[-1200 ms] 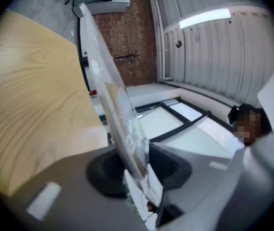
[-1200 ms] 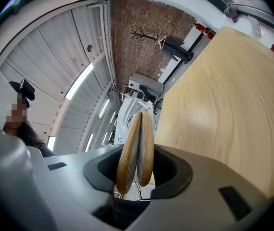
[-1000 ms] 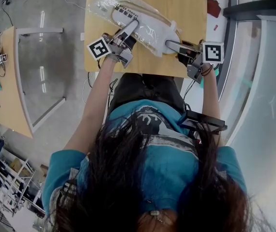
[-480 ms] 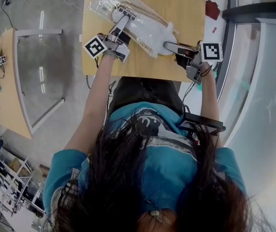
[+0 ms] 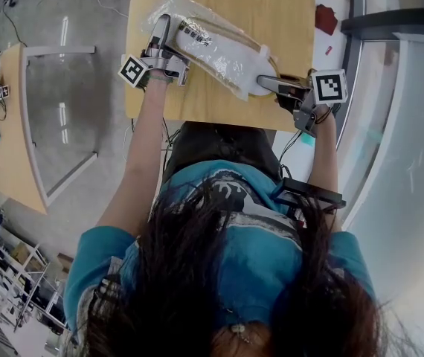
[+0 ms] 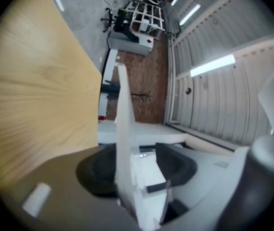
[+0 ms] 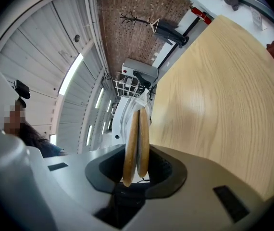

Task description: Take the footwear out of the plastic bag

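A clear plastic bag (image 5: 169, 7) holding a pair of white slippers (image 5: 219, 47) with tan soles lies slantwise on the wooden table (image 5: 279, 6). My left gripper (image 5: 160, 27) is at the bag's left end, and its jaws have just been opening. In the left gripper view they (image 6: 136, 167) stand open around a thin white piece (image 6: 122, 129) seen edge-on, with a gap on each side; I cannot tell what it is. My right gripper (image 5: 265, 85) has just been closing and is shut on the slippers' right end, with both tan soles (image 7: 137, 129) pressed between its jaws (image 7: 136, 170).
The table's near edge (image 5: 197, 114) runs just in front of both grippers. A dark red object (image 5: 326, 13) lies on the white ledge to the right. A second wooden table (image 5: 11, 132) stands off to the left across the grey floor.
My left gripper has slid from the middle of the bag up to its left end, and its jaws have spread. The right gripper has stayed at the slippers' right end.
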Tool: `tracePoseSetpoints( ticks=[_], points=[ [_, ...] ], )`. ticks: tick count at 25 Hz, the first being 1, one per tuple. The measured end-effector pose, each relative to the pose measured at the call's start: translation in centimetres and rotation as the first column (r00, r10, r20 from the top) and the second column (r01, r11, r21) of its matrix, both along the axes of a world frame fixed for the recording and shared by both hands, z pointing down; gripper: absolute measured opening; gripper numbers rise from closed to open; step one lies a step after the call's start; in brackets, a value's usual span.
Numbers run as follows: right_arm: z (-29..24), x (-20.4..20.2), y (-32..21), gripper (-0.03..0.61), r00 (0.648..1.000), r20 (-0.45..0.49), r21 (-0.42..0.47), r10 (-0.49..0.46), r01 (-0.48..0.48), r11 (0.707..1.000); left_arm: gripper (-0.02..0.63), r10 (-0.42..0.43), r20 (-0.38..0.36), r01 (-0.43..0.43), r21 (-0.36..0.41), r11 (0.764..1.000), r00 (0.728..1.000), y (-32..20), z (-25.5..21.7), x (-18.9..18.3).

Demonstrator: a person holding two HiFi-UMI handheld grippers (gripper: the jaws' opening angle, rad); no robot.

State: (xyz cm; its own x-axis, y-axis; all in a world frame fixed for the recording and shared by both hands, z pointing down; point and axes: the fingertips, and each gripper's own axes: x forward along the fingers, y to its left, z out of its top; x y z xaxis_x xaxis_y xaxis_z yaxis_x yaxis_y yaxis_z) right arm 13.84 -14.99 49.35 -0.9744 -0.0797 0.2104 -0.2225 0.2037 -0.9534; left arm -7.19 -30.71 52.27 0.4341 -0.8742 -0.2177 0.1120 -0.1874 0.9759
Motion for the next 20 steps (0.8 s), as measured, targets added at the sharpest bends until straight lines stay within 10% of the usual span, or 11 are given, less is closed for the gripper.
tracePoseSetpoints(
  ticks=[4,13,20],
  points=[
    [0.3,0.0,0.1,0.103,0.999,0.016,-0.021,0.031,-0.031,0.999,-0.002,0.147,0.228,-0.135,-0.067,0.989,0.963,-1.2,1.7,0.0],
    [-0.1,-1.1,-1.5,0.104,0.992,0.037,-0.043,0.121,-0.119,0.992,-0.002,0.178,0.480,-0.160,-0.078,0.984,0.859,-3.9,1.4,0.3],
    [0.4,-1.9,-1.9,0.103,0.988,0.009,-0.060,0.155,-0.154,0.986,0.002,0.163,0.523,-0.110,-0.132,0.985,0.837,-4.8,2.9,-0.5]
  ],
)
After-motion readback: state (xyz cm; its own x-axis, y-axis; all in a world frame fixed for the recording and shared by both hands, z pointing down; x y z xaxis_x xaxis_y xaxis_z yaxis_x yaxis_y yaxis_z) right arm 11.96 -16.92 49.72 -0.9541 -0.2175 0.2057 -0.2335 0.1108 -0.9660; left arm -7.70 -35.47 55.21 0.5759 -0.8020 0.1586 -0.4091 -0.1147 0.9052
